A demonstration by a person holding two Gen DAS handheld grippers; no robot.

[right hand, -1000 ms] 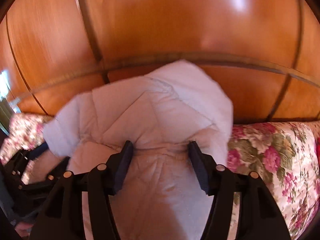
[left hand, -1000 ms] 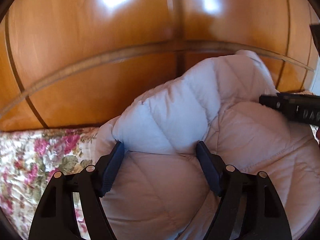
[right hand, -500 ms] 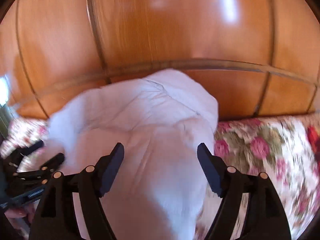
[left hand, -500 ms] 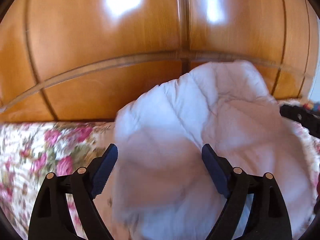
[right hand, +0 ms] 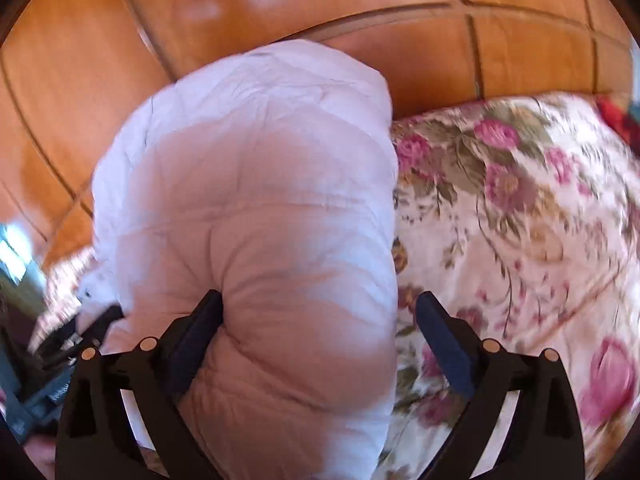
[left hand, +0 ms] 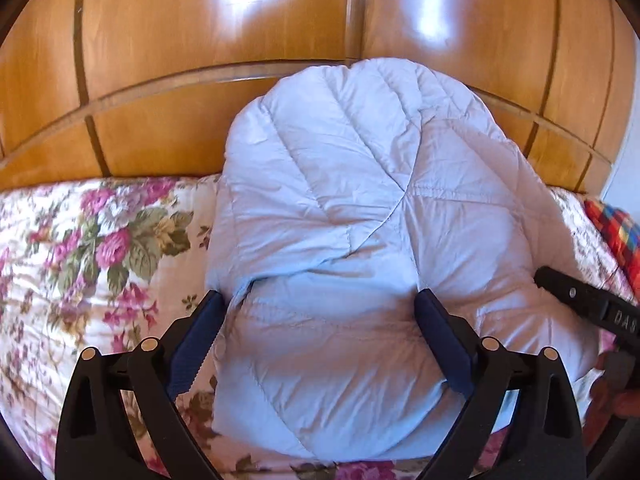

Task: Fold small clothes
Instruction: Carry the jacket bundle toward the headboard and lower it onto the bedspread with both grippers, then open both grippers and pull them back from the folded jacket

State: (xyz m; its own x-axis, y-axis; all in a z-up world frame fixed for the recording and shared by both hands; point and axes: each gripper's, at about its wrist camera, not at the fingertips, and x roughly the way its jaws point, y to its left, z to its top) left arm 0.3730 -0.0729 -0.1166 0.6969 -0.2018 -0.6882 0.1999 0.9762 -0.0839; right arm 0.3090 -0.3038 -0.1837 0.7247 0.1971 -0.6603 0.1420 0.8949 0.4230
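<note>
A pale blue quilted puffy garment [left hand: 360, 240] lies bunched and folded over on the floral bedspread [left hand: 100, 248], its far end against the wooden headboard [left hand: 180, 60]. My left gripper [left hand: 320, 316] hovers over its near part, jaws opening wide, the pads clear of the fabric. In the right wrist view the garment [right hand: 260, 200] fills the left and middle. My right gripper [right hand: 320, 312] straddles its right edge, jaws opening. One pad sits beside the padding and the other stands over the bedspread [right hand: 520, 220]. The right gripper's black body [left hand: 592, 308] also shows at the left wrist view's right edge.
The glossy wooden headboard [right hand: 400, 8] closes off the far side. A bright checked cloth [left hand: 616, 232] lies at the bed's right end. The blurred left gripper [right hand: 60, 368] shows low on the left in the right wrist view. Bare bedspread lies on both sides of the garment.
Both grippers widened and let the garment go; it dropped flat onto the bed. Both views drew back, and the right wrist view rolled and shifted right.
</note>
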